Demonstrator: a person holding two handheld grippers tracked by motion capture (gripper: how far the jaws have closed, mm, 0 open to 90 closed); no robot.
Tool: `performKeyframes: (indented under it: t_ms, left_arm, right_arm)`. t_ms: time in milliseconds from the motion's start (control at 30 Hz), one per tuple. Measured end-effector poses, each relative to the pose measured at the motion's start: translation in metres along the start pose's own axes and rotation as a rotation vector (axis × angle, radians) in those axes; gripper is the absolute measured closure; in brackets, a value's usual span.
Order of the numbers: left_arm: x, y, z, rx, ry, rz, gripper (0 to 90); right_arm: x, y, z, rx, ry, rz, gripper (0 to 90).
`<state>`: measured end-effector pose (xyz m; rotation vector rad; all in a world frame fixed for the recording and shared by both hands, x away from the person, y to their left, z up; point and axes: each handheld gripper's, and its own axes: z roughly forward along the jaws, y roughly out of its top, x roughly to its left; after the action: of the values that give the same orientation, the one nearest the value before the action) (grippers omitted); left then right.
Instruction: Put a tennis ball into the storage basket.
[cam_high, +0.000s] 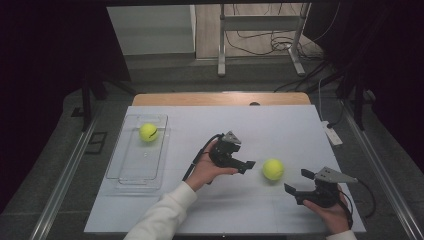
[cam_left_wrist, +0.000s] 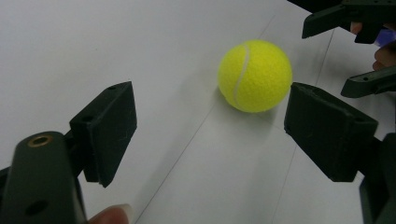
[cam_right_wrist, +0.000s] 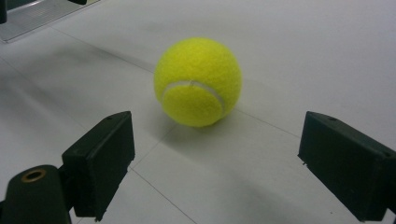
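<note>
Looking down from the high view, I see the tennis ball (cam_high: 273, 169) resting on the white table (cam_high: 280, 130), right of centre, between my 2 tools. Being round, it has no long axis; in the left gripper view its white seam (cam_left_wrist: 240, 74) runs roughly top to bottom, and in the right gripper view the seam (cam_right_wrist: 194, 85) curves across the near face.

My left gripper (cam_high: 248, 165) sits just left of the ball, jaws spread and empty; in its own view the ball (cam_left_wrist: 255, 75) lies ahead, close to the right-hand jaw, and I cannot tell whether they touch. My right gripper (cam_high: 299, 181) sits near the ball on its right and slightly nearer me, jaws also wide apart with nothing between the pads; its view puts the ball (cam_right_wrist: 198, 82) ahead, clear of both.

A 2nd ball (cam_high: 148, 132) lies in the clear tray (cam_high: 121, 165) at the table's left side, well apart. Bare surface lies open beyond the ball toward the far edge; the right edge is near my right hand (cam_high: 332, 214).
</note>
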<state>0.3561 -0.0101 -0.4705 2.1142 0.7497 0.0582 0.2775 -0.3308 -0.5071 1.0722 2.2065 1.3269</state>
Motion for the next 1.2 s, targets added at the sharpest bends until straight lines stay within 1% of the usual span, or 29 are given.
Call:
performKeyframes:
  t_ms: [167, 600, 967, 1200]
  left_arm:
    - [0.0, 0.001, 0.005, 0.004, -0.005, -0.004, 18.0]
    - [-0.004, 0.006, 0.015, 0.014, -0.023, 0.007, 17.9]
    - [-0.005, 0.008, 0.024, 0.017, -0.035, -0.002, 17.7]
    - [-0.01, 0.011, 0.033, 0.021, -0.05, 0.007, 17.7]
  right_arm:
    - [0.0, 0.0, 0.0, 0.001, -0.001, 0.0, 10.9]
    - [-0.001, -0.001, 0.0, 0.003, -0.004, -0.002, 10.9]
    - [-0.001, -0.001, 0.0, 0.006, -0.006, -0.003, 10.9]
    - [0.0, -0.001, 0.001, 0.011, -0.006, -0.006, 10.9]
